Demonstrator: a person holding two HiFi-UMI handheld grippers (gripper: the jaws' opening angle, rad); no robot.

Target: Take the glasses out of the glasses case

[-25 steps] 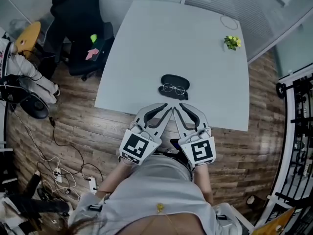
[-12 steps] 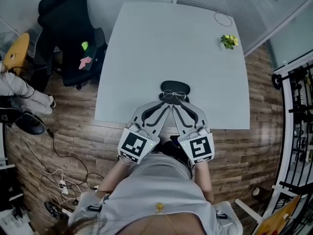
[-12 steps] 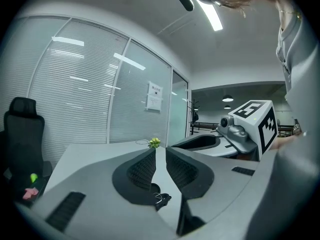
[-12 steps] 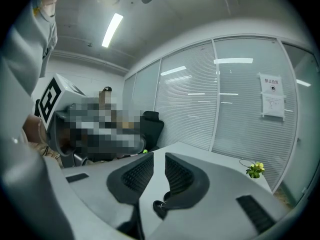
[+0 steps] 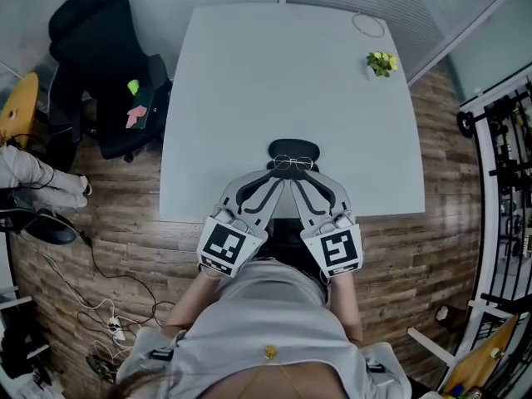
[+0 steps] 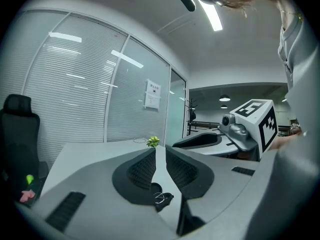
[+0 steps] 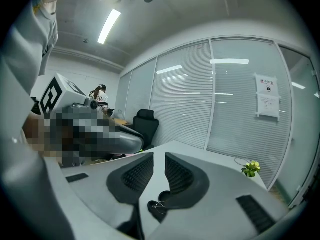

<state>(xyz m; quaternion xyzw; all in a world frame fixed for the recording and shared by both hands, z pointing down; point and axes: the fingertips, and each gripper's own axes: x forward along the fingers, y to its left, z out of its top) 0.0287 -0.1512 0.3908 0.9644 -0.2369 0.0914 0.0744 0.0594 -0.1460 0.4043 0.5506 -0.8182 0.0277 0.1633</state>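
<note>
Because the glasses (image 5: 293, 163) are thin wire, lying in the open glasses case (image 5: 293, 147) near the front edge of the desk (image 5: 283, 73), a hard pinch could bend them and a shallow one could let them slip. Left unheld, the light case might lift with them or slide. Their long axis runs side to side, along that desk edge; which way the lenses face is too small to tell. Left tongs (image 6: 160, 151) and right tongs (image 7: 159, 156) sit just short of the case, each slightly parted with nothing between.
</note>
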